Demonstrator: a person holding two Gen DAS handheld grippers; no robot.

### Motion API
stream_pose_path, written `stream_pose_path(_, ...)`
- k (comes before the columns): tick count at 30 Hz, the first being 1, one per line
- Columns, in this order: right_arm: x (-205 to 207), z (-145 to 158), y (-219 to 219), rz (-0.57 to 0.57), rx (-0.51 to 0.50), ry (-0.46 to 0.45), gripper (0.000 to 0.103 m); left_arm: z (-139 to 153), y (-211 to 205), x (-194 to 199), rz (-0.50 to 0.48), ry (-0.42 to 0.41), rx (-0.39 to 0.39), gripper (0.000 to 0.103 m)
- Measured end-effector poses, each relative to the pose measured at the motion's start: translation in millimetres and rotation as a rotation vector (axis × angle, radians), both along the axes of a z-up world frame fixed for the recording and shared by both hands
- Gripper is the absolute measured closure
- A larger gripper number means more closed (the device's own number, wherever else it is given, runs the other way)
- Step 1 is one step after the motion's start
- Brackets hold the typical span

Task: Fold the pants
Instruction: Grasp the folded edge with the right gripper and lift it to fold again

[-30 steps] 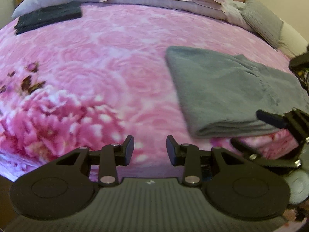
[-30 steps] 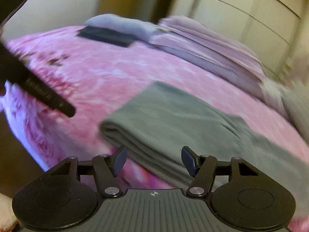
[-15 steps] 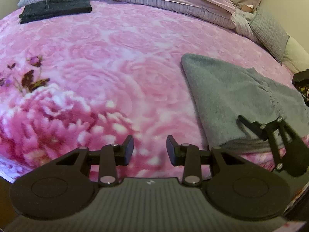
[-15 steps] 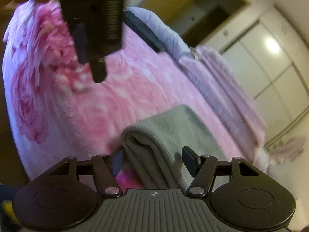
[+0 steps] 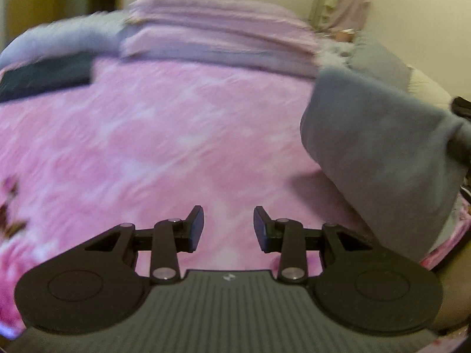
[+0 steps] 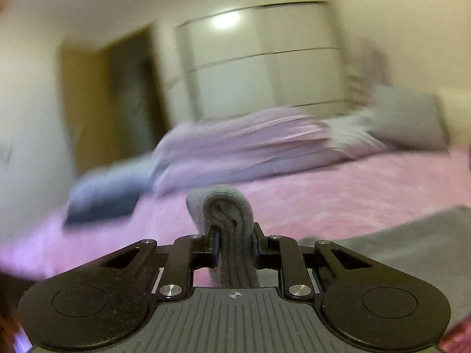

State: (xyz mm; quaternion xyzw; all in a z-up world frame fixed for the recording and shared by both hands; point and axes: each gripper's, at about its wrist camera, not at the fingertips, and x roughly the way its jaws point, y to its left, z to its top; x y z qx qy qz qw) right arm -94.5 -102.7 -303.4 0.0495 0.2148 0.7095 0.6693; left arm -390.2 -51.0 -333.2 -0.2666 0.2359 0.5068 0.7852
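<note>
The grey pants (image 5: 382, 147) rise off the pink floral blanket (image 5: 162, 147) at the right of the left wrist view, their folded end lifted. My left gripper (image 5: 228, 228) hangs open over bare blanket, left of the pants, holding nothing. In the right wrist view my right gripper (image 6: 234, 245) is shut on a thick bunched fold of the grey pants (image 6: 228, 206), which bulges up between the fingers. More of the grey cloth (image 6: 412, 250) lies flat on the blanket to the right. Both views are blurred by motion.
A dark folded garment (image 5: 47, 76) lies at the far left of the bed. Lilac bedding (image 5: 220, 35) and a grey pillow (image 5: 379, 56) are stacked along the head. A white wardrobe (image 6: 259, 64) and a doorway (image 6: 117, 94) stand behind the bed.
My right gripper has closed on the folded end of the grey pants and lifted it. The left gripper stays open and has tilted up toward the bed's head.
</note>
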Motion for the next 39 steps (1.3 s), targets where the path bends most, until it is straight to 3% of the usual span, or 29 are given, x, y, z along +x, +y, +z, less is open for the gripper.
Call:
stream_pose_path(3, 84.5, 10.9, -19.9, -0.130, 0.047, 0.146, 0.087, 13.3, 9.0, 48.5, -0.087, -0.012, 0.044, 0.071)
stream_pose_path(6, 164.7, -4.8, -43.7, -0.275, 0.054, 0.265, 0.087, 13.8, 13.5, 102.5, -0.180, -0.031, 0.050, 0.070)
stream_pose_path(8, 217.6, -38.3, -55.4, -0.381, 0.013, 0.361, 0.086, 5.7, 16.1, 139.5, -0.239, -0.041, 0.034, 0.070)
stream_pose_path(9, 241.2, -60.8, -58.7, -0.432, -0.044, 0.400, 0.086, 0.9, 18.0, 153.7, -0.259, -0.048, 0.016, 0.070)
stream_pose_path(11, 285.4, -112.5, -65.3, -0.521, -0.194, 0.569, 0.086, -11.9, 20.9, 183.4, -0.298, -0.061, -0.043, 0.070)
stream_pose_path(13, 305.5, -142.4, -70.1, -0.494, -0.163, 0.708, 0.087, -21.3, 20.5, 205.7, -0.317, -0.070, -0.084, 0.070)
stream_pose_path(18, 301.1, -118.2, -77.9, -0.408, -0.034, 0.610, 0.088, -32.2, 26.9, 227.7, -0.325, -0.148, -0.155, 0.070)
stream_pose_path(20, 299.1, -118.3, -69.0, -0.430, -0.082, 0.531, 0.088, -35.3, 27.5, 230.5, -0.324, -0.181, -0.179, 0.068)
stream_pose_path(22, 310.0, -142.3, -64.2, -0.470, -0.156, 0.608, 0.088, -39.9, 31.2, 236.8, -0.324, -0.214, -0.218, 0.067)
stream_pose_path(23, 310.2, -151.2, -70.5, -0.473, -0.141, 0.670, 0.088, -44.3, 33.3, 240.1, -0.328, -0.232, -0.242, 0.065)
stream_pose_path(25, 307.8, -148.2, -75.6, -0.494, -0.120, 0.677, 0.088, -51.2, 34.8, 241.6, -0.317, -0.253, -0.281, 0.063)
stream_pose_path(29, 285.7, -116.3, -85.0, -0.458, 0.012, 0.513, 0.089, -63.1, 40.9, 244.0, -0.310, -0.301, -0.322, 0.059)
stream_pose_path(31, 285.2, -122.0, -80.7, -0.492, -0.012, 0.454, 0.089, -66.2, 42.1, 246.4, -0.316, -0.303, -0.323, 0.059)
stream_pose_path(34, 284.5, -134.6, -85.1, -0.523, -0.013, 0.514, 0.089, -70.4, 40.7, 248.7, -0.335, -0.303, -0.324, 0.059)
stream_pose_path(39, 266.4, -82.4, -72.0, -0.390, 0.118, 0.334, 0.089, -74.3, 38.7, 251.0, -0.343, -0.329, -0.327, 0.058)
